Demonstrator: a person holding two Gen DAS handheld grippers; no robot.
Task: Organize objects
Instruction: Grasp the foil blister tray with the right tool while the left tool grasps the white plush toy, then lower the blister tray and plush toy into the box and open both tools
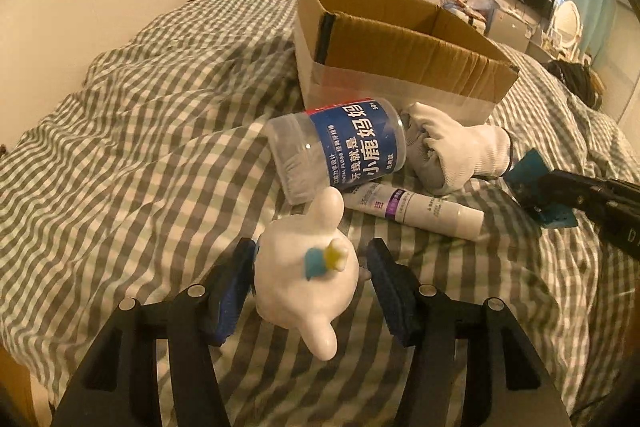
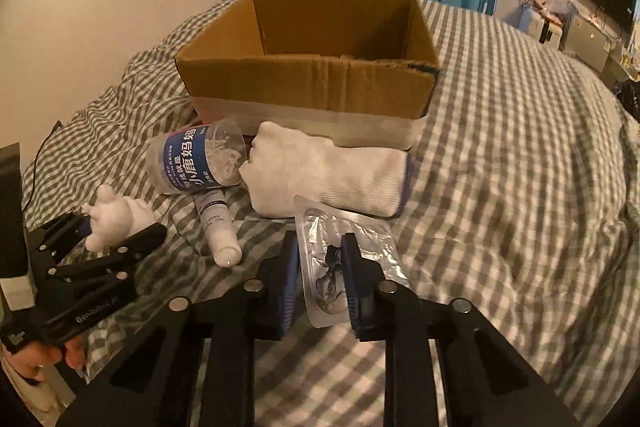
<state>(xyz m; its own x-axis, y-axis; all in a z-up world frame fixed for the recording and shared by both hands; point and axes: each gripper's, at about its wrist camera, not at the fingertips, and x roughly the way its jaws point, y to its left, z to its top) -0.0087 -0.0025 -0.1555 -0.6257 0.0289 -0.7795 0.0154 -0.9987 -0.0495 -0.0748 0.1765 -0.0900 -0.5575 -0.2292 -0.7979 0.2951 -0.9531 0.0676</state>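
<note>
Grippers work over a gingham-covered bed (image 2: 500, 147). Left gripper (image 1: 312, 287) has its jaws apart around a white toy figure (image 1: 308, 279), the left pad touching it. Right gripper (image 2: 320, 267) is clamped on a blister pack (image 2: 320, 239). Cardboard box (image 2: 304, 83) stands mid-bed; floss-pick jar (image 1: 340, 151), work glove (image 1: 460, 151) and tube (image 1: 416, 207) lie before it.

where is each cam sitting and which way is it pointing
Left wrist: on the left claw, looking along the bed at the box; its fingers flank a white toy, with the right claw at the right edge.
Right wrist: on the right claw, facing the box; its fingers flank a blister pack; left claw and hand show.
Shared: box, toy, jar, tube, glove.
</note>
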